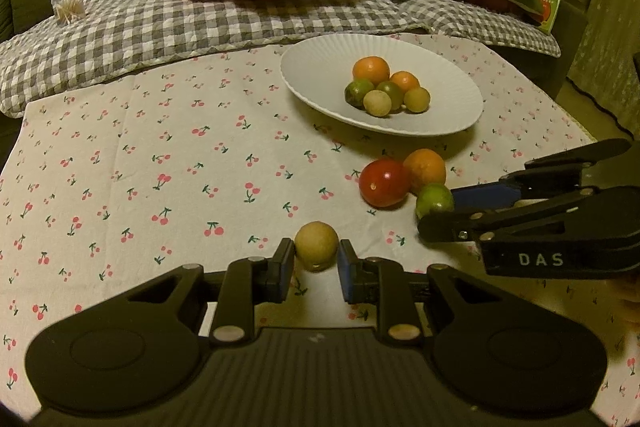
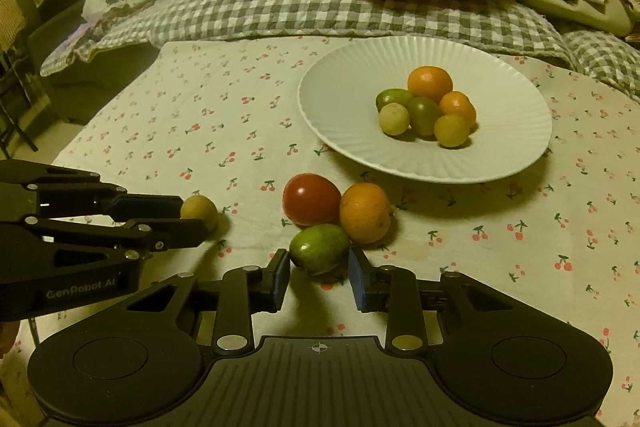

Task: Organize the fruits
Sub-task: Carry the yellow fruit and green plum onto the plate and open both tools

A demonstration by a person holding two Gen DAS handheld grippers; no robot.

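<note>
On the left we see the left gripper with its fingers spread just wider than the pale yellow fruit on the cherry-print cloth; the pads flank it, though contact seems absent, as far as we can tell. Next come the red fruit and the orange fruit, touching. In front of them the right gripper brackets the green fruit, jaws parted. Further right and back, the white plate holds six small fruits.

dim yellowish light, fisheye-bent edges, dark corners
</note>
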